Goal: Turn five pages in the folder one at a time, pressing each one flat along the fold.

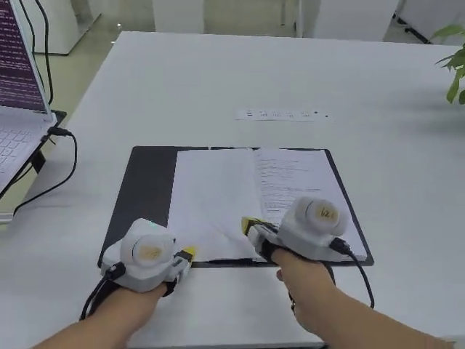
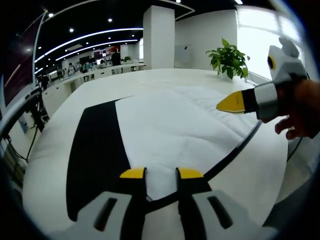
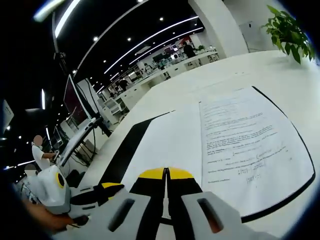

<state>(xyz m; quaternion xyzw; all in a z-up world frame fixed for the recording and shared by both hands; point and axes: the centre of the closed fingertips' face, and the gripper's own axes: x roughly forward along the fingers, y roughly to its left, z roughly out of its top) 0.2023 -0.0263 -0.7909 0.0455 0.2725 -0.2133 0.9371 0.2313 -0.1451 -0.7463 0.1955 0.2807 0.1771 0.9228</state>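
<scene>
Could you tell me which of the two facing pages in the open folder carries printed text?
The right-hand page, which is covered in lines of printed text. The left-hand page beside it is plain blank white.

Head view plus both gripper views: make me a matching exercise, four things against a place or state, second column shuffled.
Things:
1. laptop
2. plant
3. left hand-held gripper
4. right hand-held gripper

Places or states:
A. jaws together, over the white pages
B. far left of the head view
C. jaws apart, at the near edge of the folder
D. far right of the head view

Pairs: 1-B, 2-D, 3-C, 4-A.
</scene>
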